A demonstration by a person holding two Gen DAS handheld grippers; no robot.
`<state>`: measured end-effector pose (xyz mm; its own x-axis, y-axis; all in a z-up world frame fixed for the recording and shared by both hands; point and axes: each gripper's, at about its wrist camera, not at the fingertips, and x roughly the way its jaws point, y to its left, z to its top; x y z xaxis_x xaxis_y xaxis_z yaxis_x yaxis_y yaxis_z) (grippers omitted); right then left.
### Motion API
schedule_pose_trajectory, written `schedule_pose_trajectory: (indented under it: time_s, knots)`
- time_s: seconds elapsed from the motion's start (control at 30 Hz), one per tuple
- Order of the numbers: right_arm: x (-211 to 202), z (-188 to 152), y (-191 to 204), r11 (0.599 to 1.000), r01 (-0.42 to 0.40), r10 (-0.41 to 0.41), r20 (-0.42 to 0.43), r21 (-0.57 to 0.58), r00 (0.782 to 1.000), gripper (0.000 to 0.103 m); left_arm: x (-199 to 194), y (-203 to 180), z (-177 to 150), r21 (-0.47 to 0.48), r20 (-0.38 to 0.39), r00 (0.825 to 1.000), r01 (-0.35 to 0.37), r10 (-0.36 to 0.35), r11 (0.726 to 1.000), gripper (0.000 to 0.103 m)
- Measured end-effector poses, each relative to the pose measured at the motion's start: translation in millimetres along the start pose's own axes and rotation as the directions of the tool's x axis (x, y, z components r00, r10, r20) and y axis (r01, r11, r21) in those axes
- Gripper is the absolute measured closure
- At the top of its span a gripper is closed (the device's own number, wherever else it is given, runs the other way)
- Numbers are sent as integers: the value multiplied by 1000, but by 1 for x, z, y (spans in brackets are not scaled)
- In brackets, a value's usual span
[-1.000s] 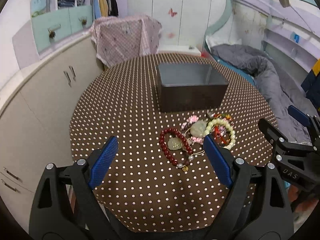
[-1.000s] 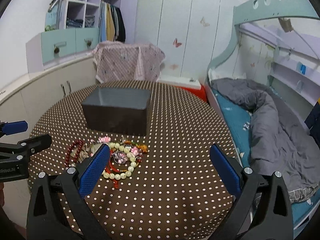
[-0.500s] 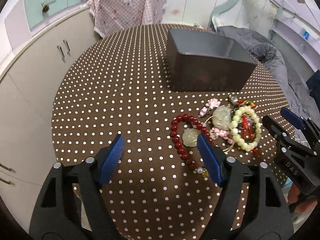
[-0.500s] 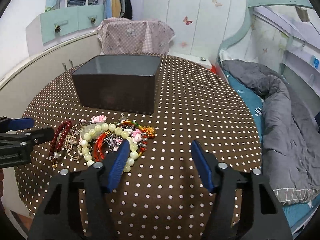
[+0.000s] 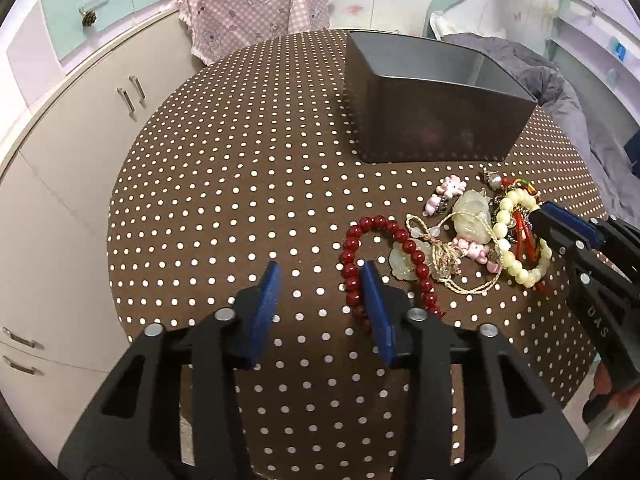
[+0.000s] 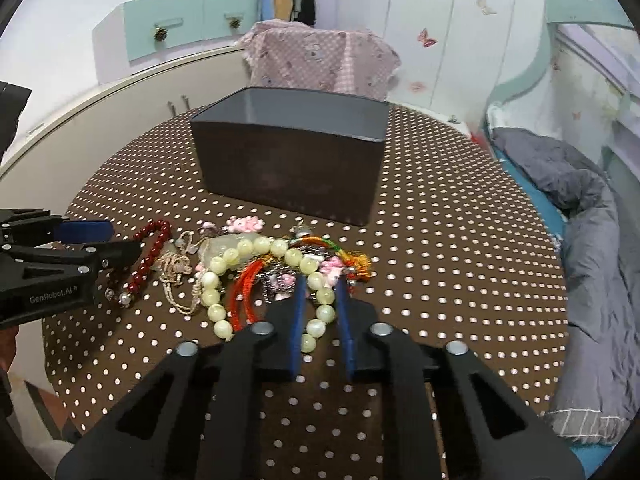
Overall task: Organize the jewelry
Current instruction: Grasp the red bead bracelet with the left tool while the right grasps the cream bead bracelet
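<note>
Jewelry (image 6: 256, 268) lies in a tangled heap on the polka-dot tablecloth (image 5: 224, 184), just in front of the dark box (image 6: 292, 172). The right gripper (image 6: 320, 300) has been closing, and its blue pads now stand narrowly apart with the near side of the pale green bead bracelet (image 6: 316, 320) running between them; whether the pads actually press the beads is hard to judge from this angle. The left gripper (image 5: 320, 280) has also been closing and stands half spread over the cloth; its right pad (image 5: 374, 304) sits against the near curve of the dark red bead bracelet (image 5: 352, 256), which lies outside the gap, and only dotted cloth shows between its pads.

Outward from the claws, the heap runs from the red bracelet at its left end through a braided cord with a pale jade-like pendant (image 5: 474, 216), pink charm beads (image 6: 244, 224), and a red-orange cord (image 6: 244, 292), to a multicoloured knotted string (image 6: 344, 252) at the right end. Seen from the left wrist camera, the right gripper's tip (image 5: 560, 224) reaches into the heap at the pale bracelet's far side.

Behind the heap the box stands open-topped, its inside grey. Beyond the round table are cream cabinets (image 5: 80, 152), a pink checked cover (image 6: 320, 60), and a grey quilt (image 6: 592, 216) on the bed to the right.
</note>
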<state>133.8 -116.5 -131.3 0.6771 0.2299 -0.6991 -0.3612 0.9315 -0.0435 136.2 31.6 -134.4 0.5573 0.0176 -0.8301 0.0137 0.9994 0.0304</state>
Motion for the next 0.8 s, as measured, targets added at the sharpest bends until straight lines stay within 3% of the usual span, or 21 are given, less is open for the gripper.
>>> schedule_pose_trajectory:
  time_s: [0.07, 0.13, 0.47, 0.8]
  knots:
    - [1, 0, 0, 1000, -3, 3, 1, -8, 1000, 92, 0, 1, 0, 14, 8, 1000, 6, -6, 1000, 75]
    - [2, 1, 1, 1000, -7, 7, -4, -14, 1000, 95, 0, 0, 0, 23, 19, 1000, 1, -2, 1000, 95]
    - [-16, 9, -9, 999, -29, 28, 34, 28, 999, 95, 2, 19, 11, -36, 32, 998, 58, -57, 998, 95]
    - [-42, 30, -8, 998, -51, 48, 128, 21, 991, 95, -17, 23, 32, -26, 119, 988, 98, -95, 995, 95]
